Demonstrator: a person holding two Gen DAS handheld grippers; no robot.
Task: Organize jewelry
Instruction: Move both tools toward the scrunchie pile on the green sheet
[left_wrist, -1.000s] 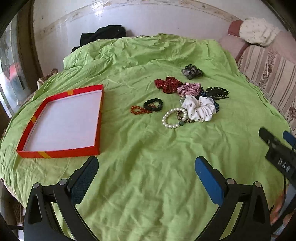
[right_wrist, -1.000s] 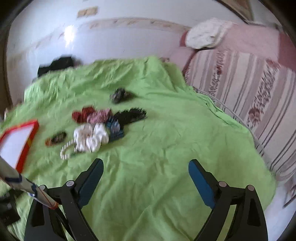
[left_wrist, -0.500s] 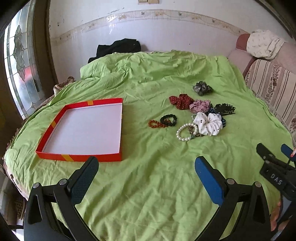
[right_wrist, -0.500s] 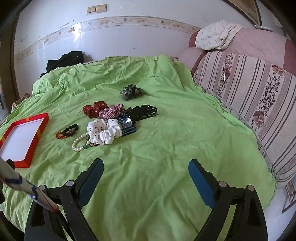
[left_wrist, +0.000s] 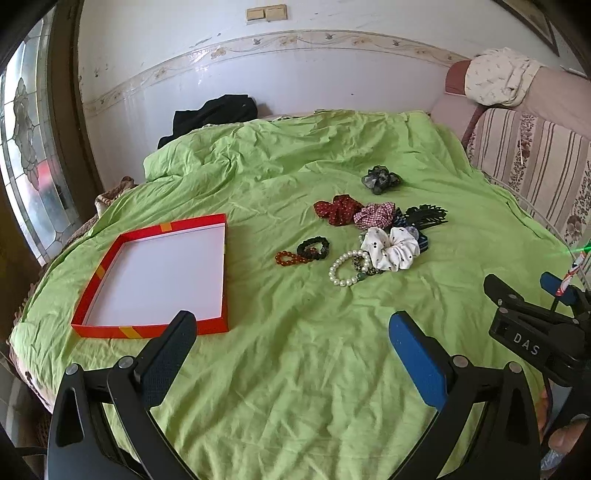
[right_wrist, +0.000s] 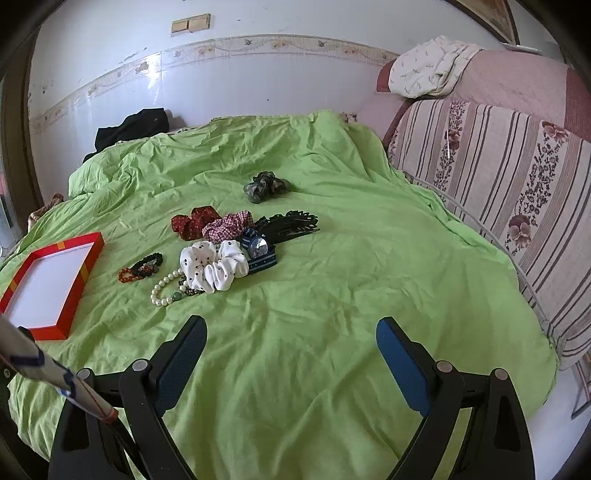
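Left wrist view gives me the green bedspread (left_wrist: 295, 369) first, then the red tray (left_wrist: 110, 328) lying on it, its white floor bare. Nothing is sorted yet, so I judge I am at the very start. Well apart from the tray sits the heap: white scrunchie (left_wrist: 391, 247), red scrunchie (left_wrist: 338, 208), pearl bracelet (left_wrist: 341, 267), amber bead bracelet (left_wrist: 290, 257). Both my left gripper (left_wrist: 291, 347) and right gripper (right_wrist: 291, 350) hover over bare cloth, fingers spread wide, holding nothing. Next I should reach forward for one bracelet.
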